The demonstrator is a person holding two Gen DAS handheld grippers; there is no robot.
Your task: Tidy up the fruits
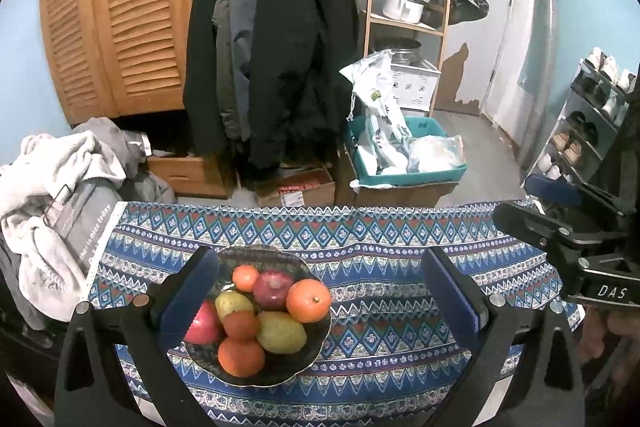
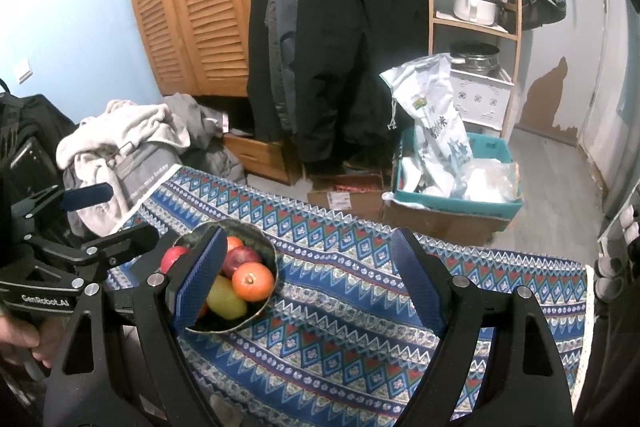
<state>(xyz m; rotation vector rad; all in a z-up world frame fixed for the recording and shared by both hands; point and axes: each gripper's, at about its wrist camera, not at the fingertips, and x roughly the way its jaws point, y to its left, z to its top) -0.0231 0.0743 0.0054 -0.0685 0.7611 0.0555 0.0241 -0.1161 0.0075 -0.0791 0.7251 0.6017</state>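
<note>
A dark, scallop-rimmed shallow bowl (image 1: pixel 316 351) heaped with fruit is being carried by the table covered in a blue, zigzag-patterned woven cloth (image 1: pixel 380 343), toward its left edge and nearer the front than the far edge. The left gripper (image 1: pixel 320 299) is being held above the bowl with its blue-padded fingers spread wide and nothing between them; the right gripper (image 2: pixel 310 281) is likewise being held wide open and empty over the bare middle of the cloth, the bowl lying beside its left finger. The large orange (image 1: pixel 309 300) at the bowl's right rim and the dark red apple (image 1: pixel 273 289) beside it are being judged firm, round and smooth-skinned, so likely to roll or slip; each is best taken across its widest middle with moderate pressure. The yellow-green pear-like fruit (image 1: pixel 281 332) is being judged softer and easily bruised. The fruits are touching, so lifting one may be unsettling its neighbours
</note>
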